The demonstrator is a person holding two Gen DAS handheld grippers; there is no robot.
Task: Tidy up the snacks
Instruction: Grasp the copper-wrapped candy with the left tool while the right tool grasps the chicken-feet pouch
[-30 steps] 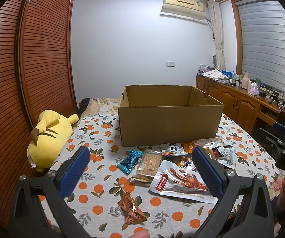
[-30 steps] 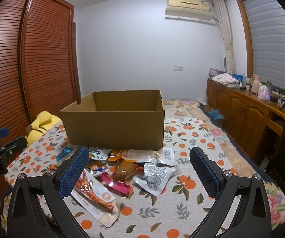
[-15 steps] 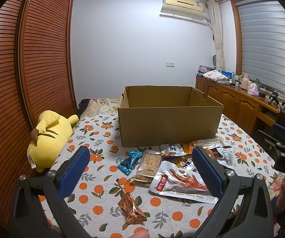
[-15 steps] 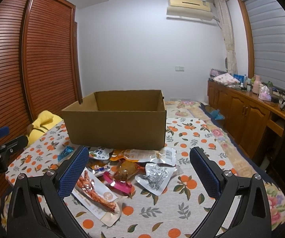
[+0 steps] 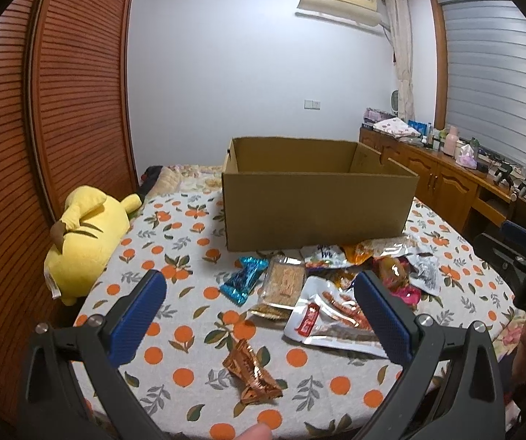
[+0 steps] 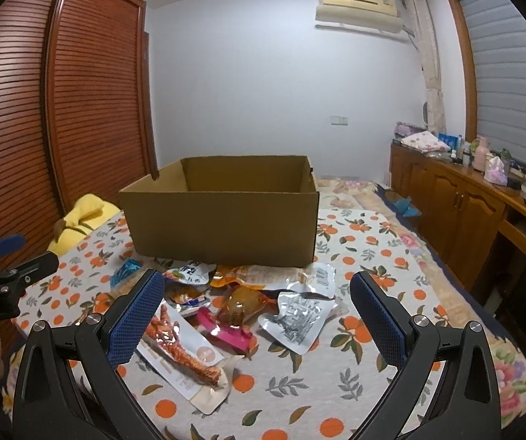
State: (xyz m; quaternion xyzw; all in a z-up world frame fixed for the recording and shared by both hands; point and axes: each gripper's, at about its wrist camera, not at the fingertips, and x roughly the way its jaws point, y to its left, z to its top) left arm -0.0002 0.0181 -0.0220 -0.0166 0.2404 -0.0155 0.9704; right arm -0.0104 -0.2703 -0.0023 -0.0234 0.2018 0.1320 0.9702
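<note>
Left wrist view: the left gripper (image 5: 259, 293) has its jaws wide apart, holding nothing, low in the frame over the orange-print bedspread (image 5: 189, 359). The snack pile sits mid-frame just in front of the open cardboard box (image 5: 317, 212): a blue wrapper (image 5: 244, 280), a cracker pack (image 5: 284, 280), a big white pouch (image 5: 330, 321) and a copper wrapper (image 5: 253, 370) off alone at the bottom. Yellow plush (image 5: 87, 234) at left. The right gripper (image 6: 257, 293) in its own view is likewise spread and empty, over a silver pouch (image 6: 297, 321).
</note>
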